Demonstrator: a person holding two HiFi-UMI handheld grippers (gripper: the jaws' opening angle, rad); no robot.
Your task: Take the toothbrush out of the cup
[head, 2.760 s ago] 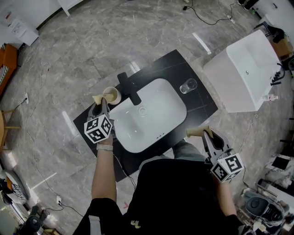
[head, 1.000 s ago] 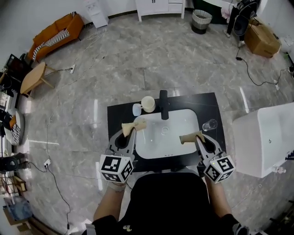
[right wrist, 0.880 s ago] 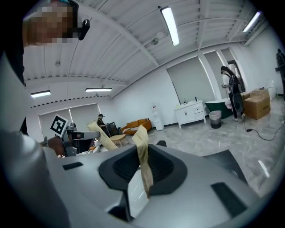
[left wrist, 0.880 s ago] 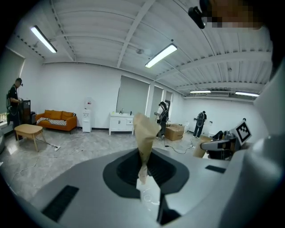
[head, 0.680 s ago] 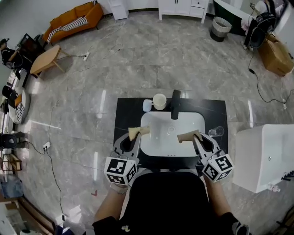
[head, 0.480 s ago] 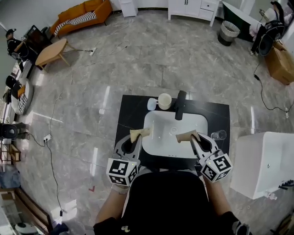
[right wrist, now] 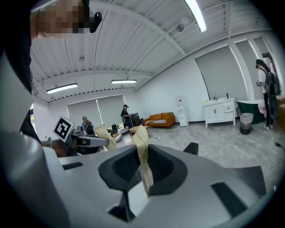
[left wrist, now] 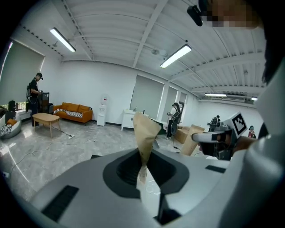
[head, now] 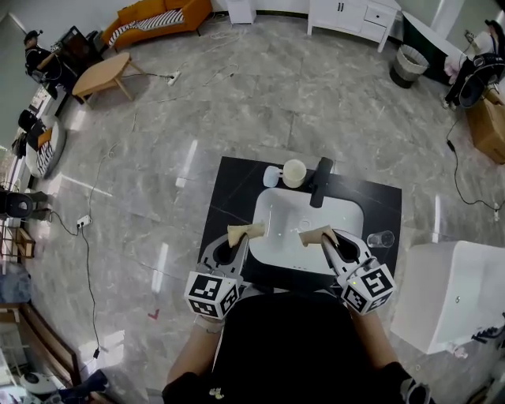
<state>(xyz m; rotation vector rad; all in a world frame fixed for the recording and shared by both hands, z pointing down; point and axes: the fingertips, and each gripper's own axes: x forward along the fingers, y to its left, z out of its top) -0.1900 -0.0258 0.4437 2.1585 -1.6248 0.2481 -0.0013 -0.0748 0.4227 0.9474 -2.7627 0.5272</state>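
Note:
A cream cup (head: 293, 173) stands at the back of the black counter (head: 229, 189), left of the black tap (head: 321, 181); a smaller pale cup (head: 271, 175) is beside it. No toothbrush can be made out in either cup. My left gripper (head: 246, 231) hovers over the near left edge of the white sink (head: 304, 221), its tan-taped tips pressed together with nothing between them (left wrist: 144, 131). My right gripper (head: 318, 234) is over the sink's near right part, also shut and empty (right wrist: 141, 138). Both are well short of the cups.
A clear glass (head: 380, 238) stands on the counter's right end. A large white unit (head: 450, 292) is close to the counter on the right. Grey marble floor surrounds the counter; a wooden table (head: 102, 75) and orange sofa (head: 162, 16) are far off.
The left gripper has come away from the cream cup to the sink's near edge. The right gripper has come in from the counter's right. Both stayed shut; the head view swung round.

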